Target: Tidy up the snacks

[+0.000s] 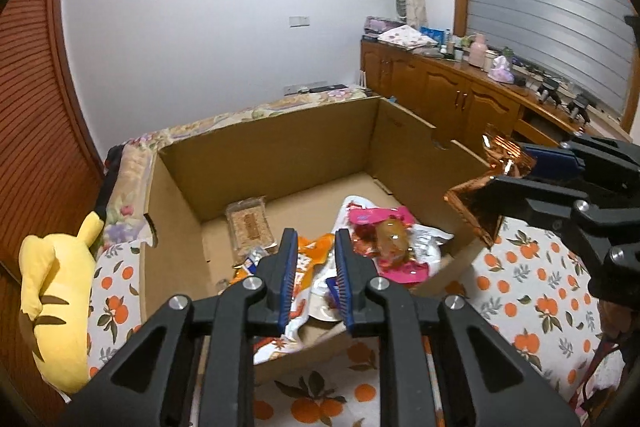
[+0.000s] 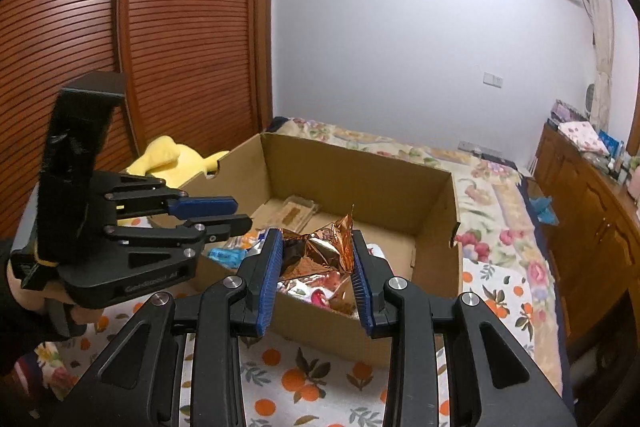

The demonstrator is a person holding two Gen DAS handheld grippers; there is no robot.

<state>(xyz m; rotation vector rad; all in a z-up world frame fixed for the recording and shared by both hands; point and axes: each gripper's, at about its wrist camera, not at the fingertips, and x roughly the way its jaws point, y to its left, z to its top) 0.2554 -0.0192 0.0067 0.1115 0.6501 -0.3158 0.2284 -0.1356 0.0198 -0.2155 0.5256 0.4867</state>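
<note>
An open cardboard box (image 1: 280, 151) (image 2: 360, 183) sits on the bed and holds several snack packets: a pink packet (image 1: 400, 269), an orange packet (image 1: 316, 247) and a clear-wrapped bar (image 1: 250, 223) (image 2: 296, 213). My left gripper (image 1: 315, 239) (image 2: 242, 214) hovers over the box's near edge, shut with nothing between its fingers. My right gripper (image 2: 316, 237) (image 1: 510, 167) is shut on a crumpled copper foil packet (image 2: 320, 255) (image 1: 480, 207). It holds the packet above the box's near right corner.
A yellow plush toy (image 1: 56, 287) (image 2: 168, 163) lies left of the box. The bedsheet with orange fruit print (image 1: 532, 287) (image 2: 312, 387) surrounds the box. Wooden cabinets (image 1: 440, 91) (image 2: 592, 219) run along the right; a slatted wardrobe door (image 2: 180, 27) stands at left.
</note>
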